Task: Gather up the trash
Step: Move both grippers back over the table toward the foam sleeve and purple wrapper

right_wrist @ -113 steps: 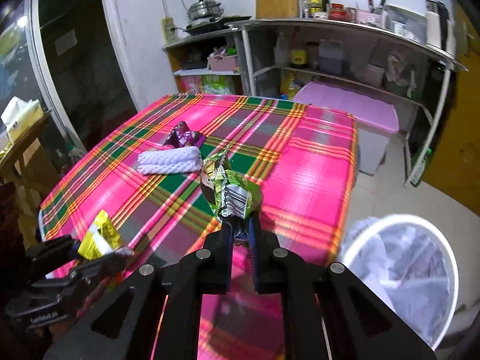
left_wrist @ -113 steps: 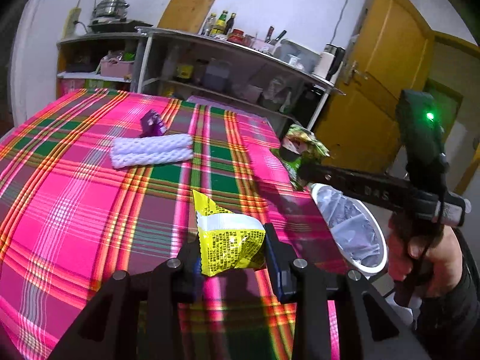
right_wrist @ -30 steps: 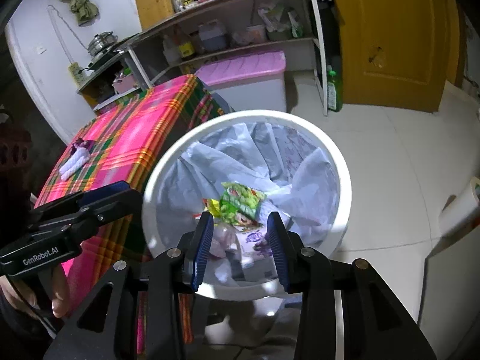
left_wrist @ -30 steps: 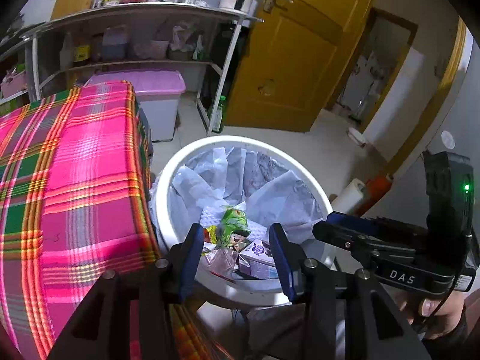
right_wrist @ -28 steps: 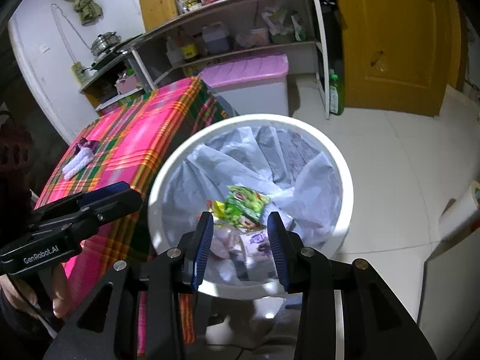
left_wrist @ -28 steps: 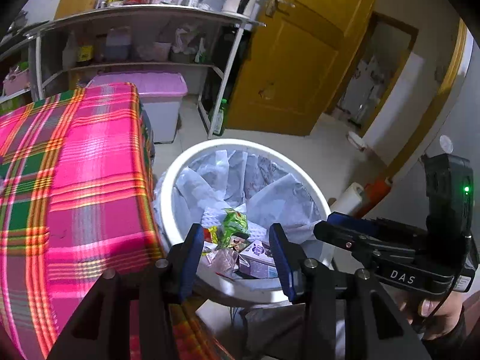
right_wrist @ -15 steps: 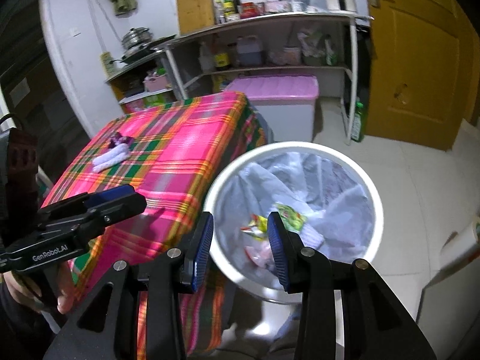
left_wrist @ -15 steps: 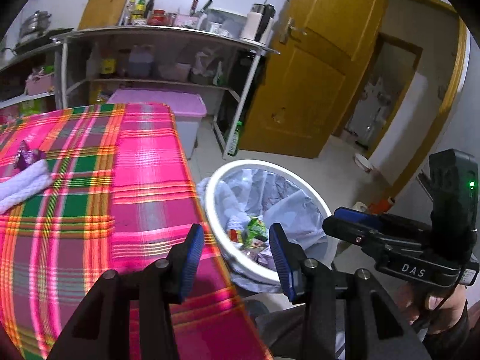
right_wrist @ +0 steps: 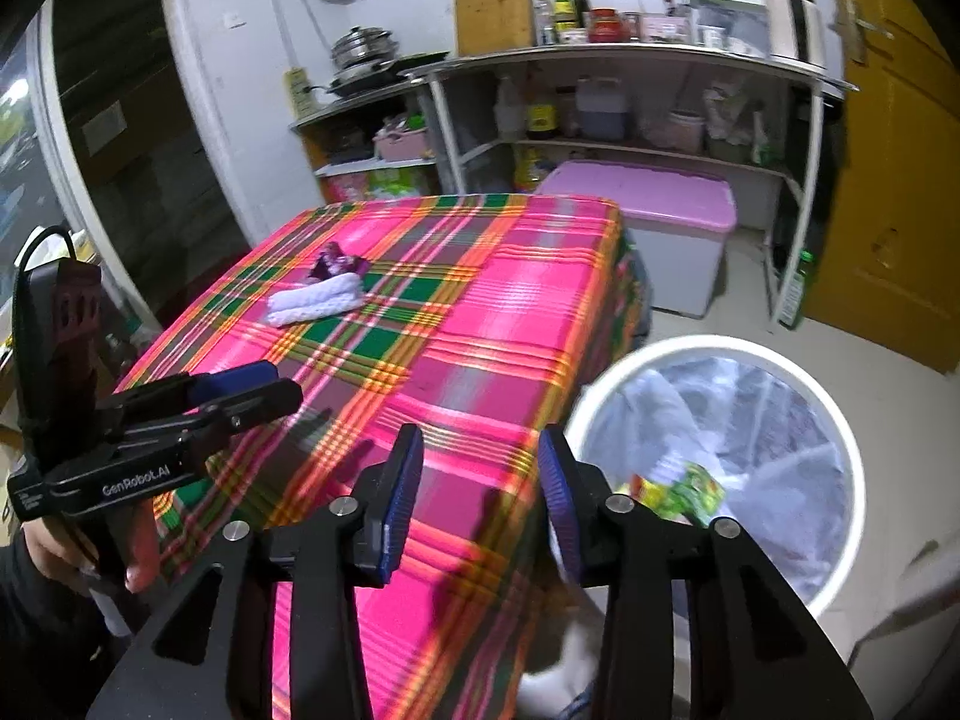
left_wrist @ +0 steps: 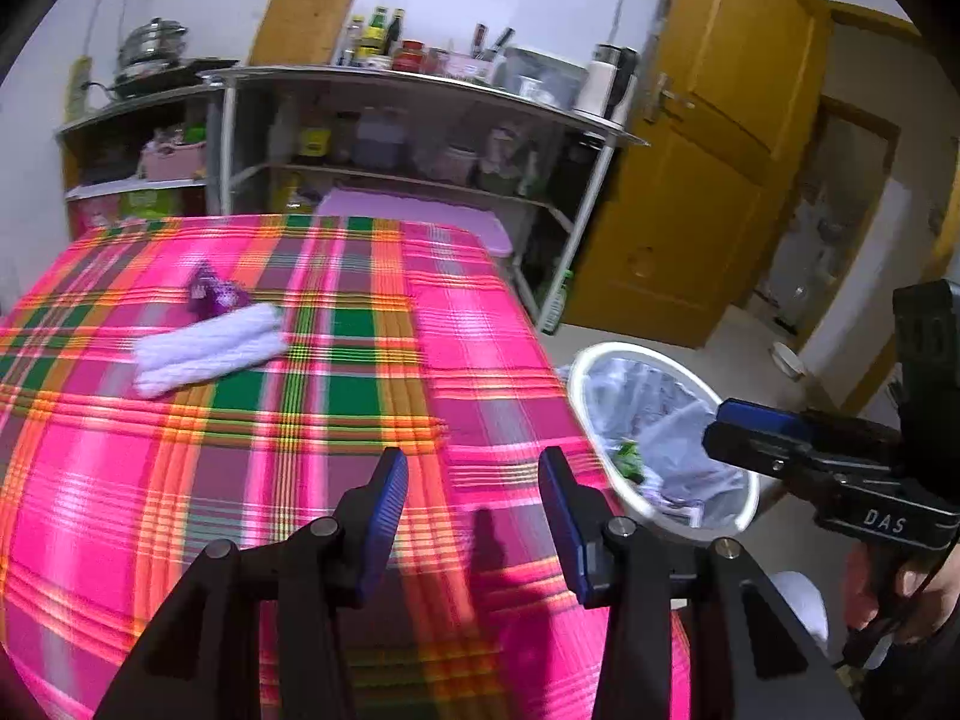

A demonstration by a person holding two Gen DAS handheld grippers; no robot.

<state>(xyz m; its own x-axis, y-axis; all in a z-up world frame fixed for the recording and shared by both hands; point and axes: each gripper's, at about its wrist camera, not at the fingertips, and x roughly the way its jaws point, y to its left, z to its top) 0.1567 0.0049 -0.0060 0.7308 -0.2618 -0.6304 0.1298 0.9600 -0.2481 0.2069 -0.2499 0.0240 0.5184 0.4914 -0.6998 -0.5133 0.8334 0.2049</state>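
A purple wrapper [left_wrist: 211, 295] [right_wrist: 337, 264] lies at the far side of the pink plaid table [left_wrist: 492, 324] [right_wrist: 528, 300], touching a folded white cloth [left_wrist: 207, 351] [right_wrist: 315, 303]. The white bin [left_wrist: 606, 354] [right_wrist: 852, 468] with a clear liner stands on the floor off the table's right edge; green and yellow wrappers [right_wrist: 690, 492] lie inside. My left gripper [left_wrist: 474, 498] hangs open over the near part of the table, nothing between its fingers. My right gripper [right_wrist: 480, 480] is over the table's near corner, jaws opening and empty. Each gripper also shows in the other's view.
Metal shelves [left_wrist: 420, 138] [right_wrist: 630, 102] with bottles, pots and boxes run along the back wall. A pink-lidded storage box [right_wrist: 654, 228] stands on the floor under them. A yellow door [left_wrist: 708, 180] is at the right. A hand [right_wrist: 138, 552] holds the left gripper's handle.
Both grippers swung from above the bin back over the table. The wrappers they carried earlier now lie in the bin. The purple wrapper and cloth have come back into view.
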